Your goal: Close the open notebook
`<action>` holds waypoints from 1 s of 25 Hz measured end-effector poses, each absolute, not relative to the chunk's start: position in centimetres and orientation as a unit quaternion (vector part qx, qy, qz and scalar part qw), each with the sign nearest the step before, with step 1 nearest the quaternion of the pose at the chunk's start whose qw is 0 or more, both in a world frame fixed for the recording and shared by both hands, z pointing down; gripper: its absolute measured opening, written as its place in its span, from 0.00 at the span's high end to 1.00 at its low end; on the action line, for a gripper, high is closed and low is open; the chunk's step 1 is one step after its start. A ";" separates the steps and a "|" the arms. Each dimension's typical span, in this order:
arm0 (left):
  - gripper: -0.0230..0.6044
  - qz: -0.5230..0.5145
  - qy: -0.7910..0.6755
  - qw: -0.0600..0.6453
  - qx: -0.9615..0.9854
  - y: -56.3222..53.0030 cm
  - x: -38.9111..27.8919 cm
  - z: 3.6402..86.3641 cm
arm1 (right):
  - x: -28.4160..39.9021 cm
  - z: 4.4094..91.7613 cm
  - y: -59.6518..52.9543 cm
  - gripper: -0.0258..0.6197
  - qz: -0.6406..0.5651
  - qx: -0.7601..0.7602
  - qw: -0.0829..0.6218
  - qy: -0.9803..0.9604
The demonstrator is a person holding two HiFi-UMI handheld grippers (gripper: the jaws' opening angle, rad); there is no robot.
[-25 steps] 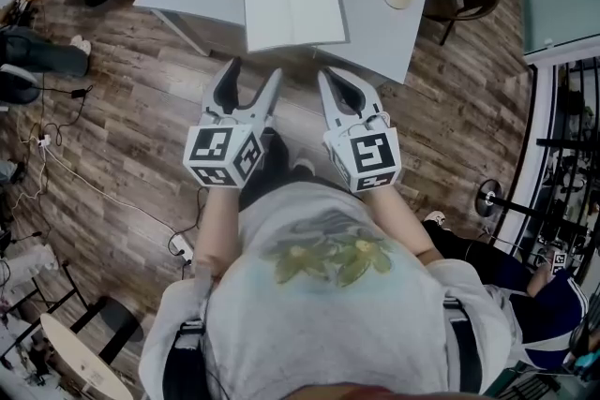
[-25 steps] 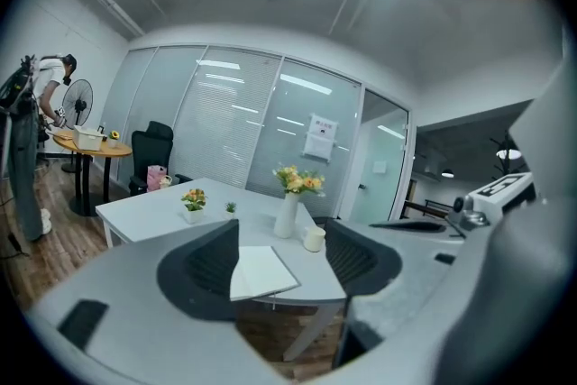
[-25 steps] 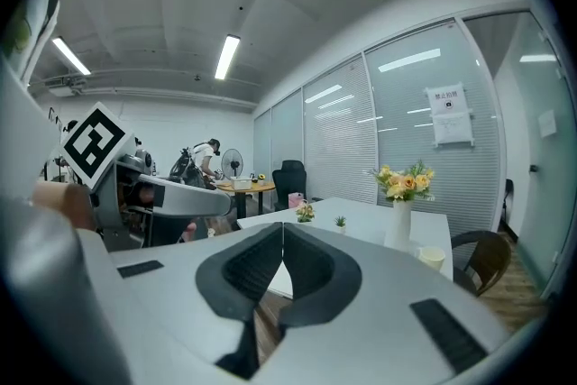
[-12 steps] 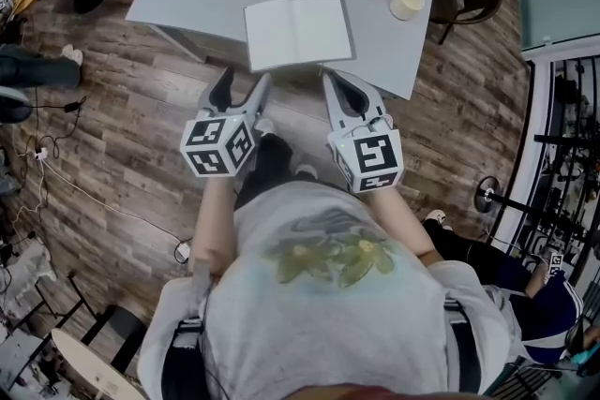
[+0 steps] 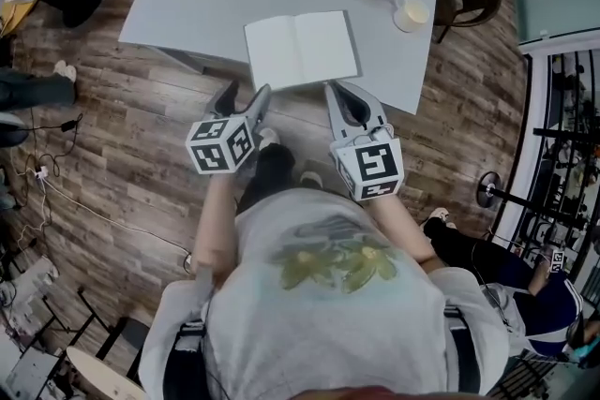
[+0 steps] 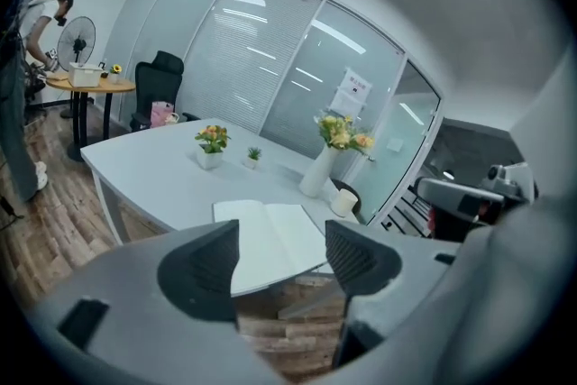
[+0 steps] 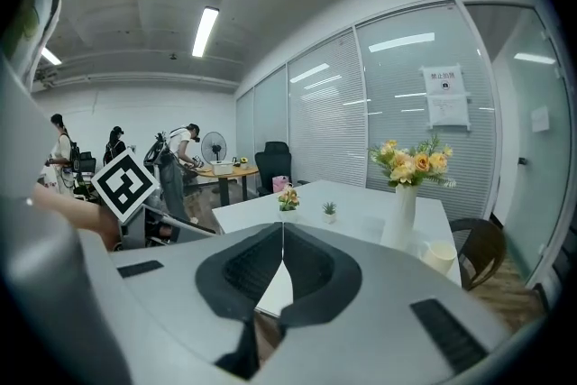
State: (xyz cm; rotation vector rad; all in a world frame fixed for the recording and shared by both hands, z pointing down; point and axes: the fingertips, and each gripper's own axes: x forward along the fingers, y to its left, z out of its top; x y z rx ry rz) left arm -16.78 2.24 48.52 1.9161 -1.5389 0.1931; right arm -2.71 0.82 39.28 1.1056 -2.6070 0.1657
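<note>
Head view: I see notebook [image 5: 301, 49] open, upper centre, on grey table [image 5: 187, 0] (wood floor [image 5: 122, 136] around); left gripper [image 5: 247, 92] released, right gripper [image 5: 339, 89] clenched, empty.

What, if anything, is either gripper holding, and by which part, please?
Nothing is held: the left gripper is open, the right gripper shut empty, both short of the notebook.
</note>
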 end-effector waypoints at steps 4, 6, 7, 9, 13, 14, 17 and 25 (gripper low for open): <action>0.52 0.067 -0.569 0.369 0.732 1.1 -17.4 50.9 | -3.2 39.9 -0.1 0.93 0.063 0.395 0.160 -0.902; 0.52 0.068 -0.562 0.386 0.728 0.7 -17.7 52.2 | -3.3 40.2 -0.6 0.93 0.065 0.401 0.164 -0.899; 0.52 0.071 -0.559 0.393 0.726 0.4 -17.9 52.7 | -3.3 40.2 -0.9 0.93 0.066 0.404 0.166 -0.897; 0.52 0.077 -0.552 0.407 0.724 0.0 -18.2 53.9 | -3.4 40.4 -1.4 0.93 0.070 0.409 0.169 -0.894; 0.52 0.084 -0.532 0.435 0.721 -0.8 -18.5 56.3 | -3.8 40.8 -2.1 0.93 0.081 0.417 0.170 -0.889; 0.52 0.085 -0.528 0.442 0.720 -1.0 -18.5 57.0 | -3.9 40.9 -2.2 0.93 0.083 0.418 0.172 -0.888; 0.52 0.083 -0.518 0.466 0.712 -1.5 -18.8 58.7 | -4.3 41.3 -2.6 0.93 0.086 0.421 0.177 -0.885; 0.52 0.073 -0.483 0.542 0.684 -2.4 -19.2 62.7 | -5.3 42.7 -3.2 0.93 0.107 0.428 0.189 -0.877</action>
